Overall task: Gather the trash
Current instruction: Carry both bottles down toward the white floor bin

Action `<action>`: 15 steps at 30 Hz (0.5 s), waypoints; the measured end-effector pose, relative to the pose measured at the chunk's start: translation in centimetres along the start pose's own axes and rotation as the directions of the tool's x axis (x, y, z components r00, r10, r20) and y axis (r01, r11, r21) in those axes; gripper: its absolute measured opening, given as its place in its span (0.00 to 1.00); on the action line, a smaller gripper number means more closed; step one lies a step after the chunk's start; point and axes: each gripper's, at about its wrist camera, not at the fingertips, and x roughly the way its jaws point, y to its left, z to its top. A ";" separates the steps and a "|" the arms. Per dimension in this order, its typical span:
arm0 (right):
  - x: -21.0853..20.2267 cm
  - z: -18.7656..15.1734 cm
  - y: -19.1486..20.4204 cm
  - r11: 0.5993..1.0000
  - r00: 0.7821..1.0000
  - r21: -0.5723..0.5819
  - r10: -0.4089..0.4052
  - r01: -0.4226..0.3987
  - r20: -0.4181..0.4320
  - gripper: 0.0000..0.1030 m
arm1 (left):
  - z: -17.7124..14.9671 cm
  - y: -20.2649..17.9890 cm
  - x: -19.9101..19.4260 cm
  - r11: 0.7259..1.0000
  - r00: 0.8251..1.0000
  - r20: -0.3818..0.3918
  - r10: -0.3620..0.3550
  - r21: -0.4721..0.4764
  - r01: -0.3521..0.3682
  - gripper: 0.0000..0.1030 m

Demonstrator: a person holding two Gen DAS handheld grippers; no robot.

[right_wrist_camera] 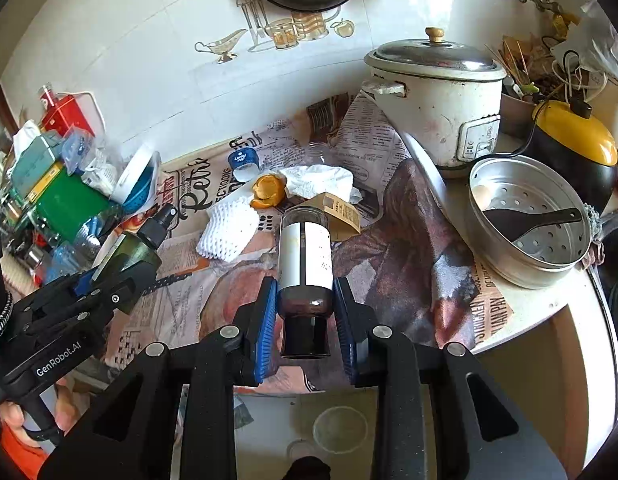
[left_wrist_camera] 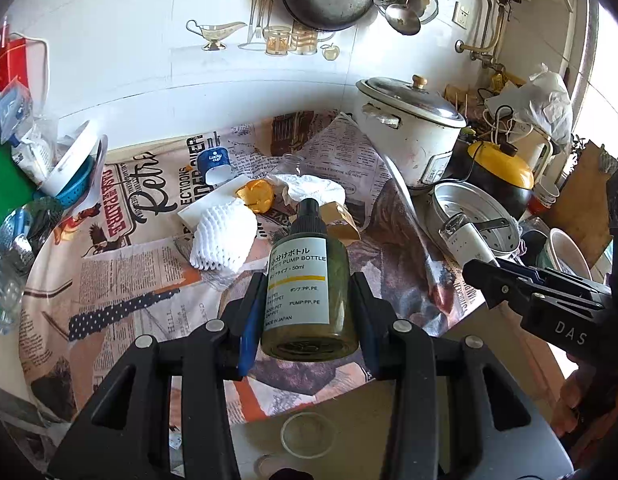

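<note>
My left gripper (left_wrist_camera: 309, 320) is shut on an olive-green pump bottle (left_wrist_camera: 309, 280) with a white label, held above the newspaper-print tablecloth (left_wrist_camera: 121, 280). My right gripper (right_wrist_camera: 307, 312) is shut on a dark brown bottle (right_wrist_camera: 305, 264) with a white label, its cap end toward the camera. Each gripper also shows in the other's view: the right gripper (left_wrist_camera: 489, 280) at the right edge, the left gripper (right_wrist_camera: 109, 284) at the left. On the cloth lie a white foam net (left_wrist_camera: 225, 236), orange peel (left_wrist_camera: 257, 196), a crumpled tissue (left_wrist_camera: 313, 188), a brown carton (left_wrist_camera: 343, 222) and a blue paper cup (left_wrist_camera: 215, 164).
A white rice cooker (right_wrist_camera: 433, 100), a perforated steamer pan (right_wrist_camera: 529, 220) with a black spoon and a yellow-topped appliance (right_wrist_camera: 577, 144) crowd the right side. Boxes, bowls and plastic bottles (right_wrist_camera: 69, 196) pile up at the left. Below the table edge is a grey surface (right_wrist_camera: 341, 432).
</note>
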 end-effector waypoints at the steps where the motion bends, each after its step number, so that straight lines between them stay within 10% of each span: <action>1: -0.5 -0.5 -0.4 1.000 1.000 -0.013 0.014 -0.014 0.000 0.25 | -0.7 -0.8 -0.6 1.000 1.000 0.002 0.014 -0.013 -0.014 0.40; 15: -7.0 -7.7 -5.7 0.983 0.988 -0.115 0.133 -0.140 -0.074 0.25 | -11.3 -10.1 -4.2 0.984 0.992 -0.096 0.079 -0.151 -0.093 0.40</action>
